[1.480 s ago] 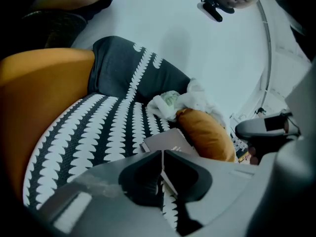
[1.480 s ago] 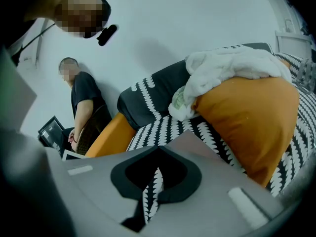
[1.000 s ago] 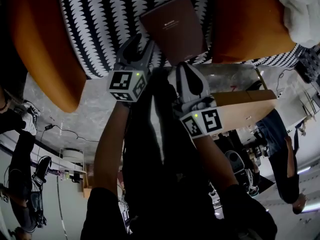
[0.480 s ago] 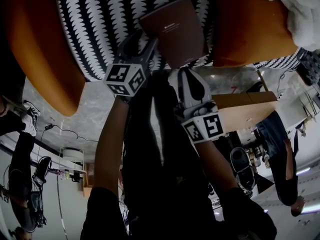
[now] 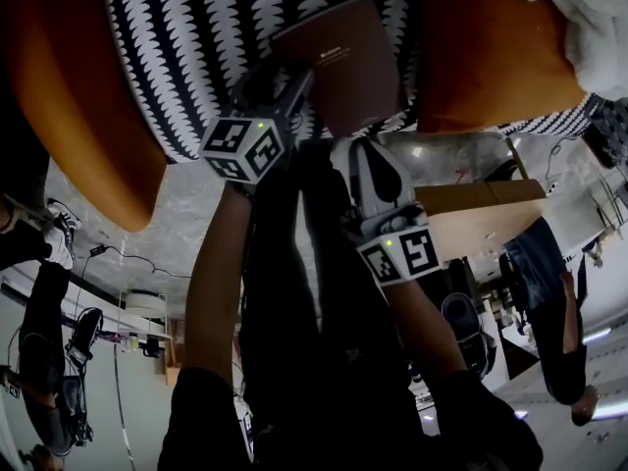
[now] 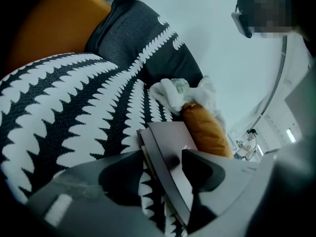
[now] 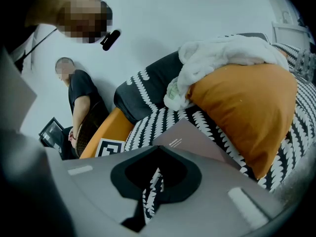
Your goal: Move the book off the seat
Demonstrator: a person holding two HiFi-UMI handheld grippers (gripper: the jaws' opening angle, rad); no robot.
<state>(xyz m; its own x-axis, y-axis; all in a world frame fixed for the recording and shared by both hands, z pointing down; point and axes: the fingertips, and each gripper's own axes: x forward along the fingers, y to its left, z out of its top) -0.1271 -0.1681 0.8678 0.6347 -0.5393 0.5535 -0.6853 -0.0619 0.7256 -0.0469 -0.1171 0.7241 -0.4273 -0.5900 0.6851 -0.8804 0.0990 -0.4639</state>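
Observation:
A thin brown book [image 5: 348, 57] lies on the black-and-white patterned seat [image 5: 186, 47], next to an orange cushion [image 5: 491, 57]. My left gripper [image 5: 282, 78] is at the book's near left edge. In the left gripper view its jaws are opening around that edge of the book [image 6: 170, 144], and the left gripper [image 6: 163, 156] has no visible grip on it. My right gripper [image 5: 363, 147] hangs just below the book's near edge, clear of it. In the right gripper view the right gripper [image 7: 157, 149] has its tips together, with the book [image 7: 197, 142] beyond them.
A second orange cushion [image 5: 83, 96] flanks the seat on the left. A white blanket [image 5: 589, 18] lies over the right cushion. A wooden board [image 5: 481, 214] sits on the floor to the right. A seated person [image 7: 81, 102] is behind the sofa's far arm.
My left gripper has pushed forward to the book, and its jaws have spread around the book's edge. The right gripper has slipped back slightly.

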